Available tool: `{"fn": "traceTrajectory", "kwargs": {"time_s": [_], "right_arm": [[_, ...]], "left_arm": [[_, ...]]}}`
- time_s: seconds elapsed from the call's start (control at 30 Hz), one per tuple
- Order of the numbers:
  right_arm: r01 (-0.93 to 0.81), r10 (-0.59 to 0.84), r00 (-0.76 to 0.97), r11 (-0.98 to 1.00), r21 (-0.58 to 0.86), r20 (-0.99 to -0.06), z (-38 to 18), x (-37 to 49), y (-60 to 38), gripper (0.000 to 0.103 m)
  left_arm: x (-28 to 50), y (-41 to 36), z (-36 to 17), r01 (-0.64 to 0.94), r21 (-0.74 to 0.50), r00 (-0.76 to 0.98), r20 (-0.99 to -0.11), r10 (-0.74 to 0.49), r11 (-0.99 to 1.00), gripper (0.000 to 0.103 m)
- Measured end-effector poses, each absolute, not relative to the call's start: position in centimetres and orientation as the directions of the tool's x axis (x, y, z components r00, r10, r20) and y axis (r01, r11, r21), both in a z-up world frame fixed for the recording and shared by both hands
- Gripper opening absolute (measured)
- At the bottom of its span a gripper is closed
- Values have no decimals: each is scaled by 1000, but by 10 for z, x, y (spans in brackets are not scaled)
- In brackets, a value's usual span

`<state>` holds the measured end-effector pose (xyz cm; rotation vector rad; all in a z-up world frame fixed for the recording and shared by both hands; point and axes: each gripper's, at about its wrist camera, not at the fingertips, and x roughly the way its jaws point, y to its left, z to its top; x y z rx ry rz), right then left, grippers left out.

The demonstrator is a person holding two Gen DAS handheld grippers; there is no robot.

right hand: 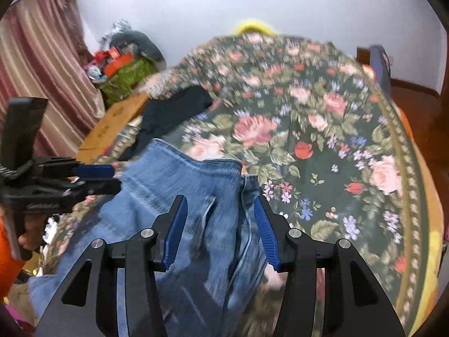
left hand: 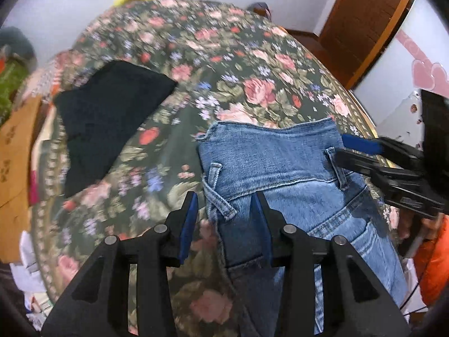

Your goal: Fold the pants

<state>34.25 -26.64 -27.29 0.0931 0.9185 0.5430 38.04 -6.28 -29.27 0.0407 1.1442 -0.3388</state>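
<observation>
A: On the left wrist view, my left tool (left hand: 224, 210) is spread, straddling the waistband edge of the jeans (left hand: 280, 168) lying on the floral bed cover (left hand: 238, 64), ready to pinch.

B: And the right wrist view?

A: My right tool (right hand: 220, 224) is spread too, over the waistband's other end. A black garment (right hand: 171, 109) lies beyond.
</observation>
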Motion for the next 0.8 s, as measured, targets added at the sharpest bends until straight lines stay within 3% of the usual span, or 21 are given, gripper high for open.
{"fn": "traceTrajectory", "kwargs": {"time_s": [0.07, 0.1, 0.2, 0.33, 0.5, 0.67, 0.73, 0.8], "right_arm": [[-410, 505, 437, 848, 335, -745, -288, 353, -262, 23], [-406, 514, 435, 845, 348, -739, -293, 355, -263, 20], [-422, 511, 481, 847, 323, -713, -285, 348, -267, 11], [-400, 474, 580, 874, 275, -663, -268, 339, -282, 11], [-359, 425, 508, 895, 265, -749, -302, 350, -285, 12], [-358, 399, 519, 904, 233, -756, -265, 334, -294, 21], [-367, 395, 539, 905, 215, -744, -248, 320, -300, 30], [-371, 396, 553, 905, 209, -733, -239, 309, -305, 51]], "left_arm": [[384, -66, -293, 300, -145, 368, -894, -254, 943, 38], [385, -69, -293, 311, -145, 360, -896, -258, 939, 26], [382, -85, -286, 363, -83, 397, -887, -235, 928, 12], [385, -104, -292, 370, 0, 425, -889, -169, 929, 12], [392, -109, -307, 346, -2, 392, -908, -147, 938, 12], [378, -101, -280, 341, -6, 422, -893, -159, 940, 12], [367, -93, -265, 326, -20, 447, -878, -173, 945, 15], [357, -87, -254, 316, -25, 470, -864, -179, 949, 32]]}}
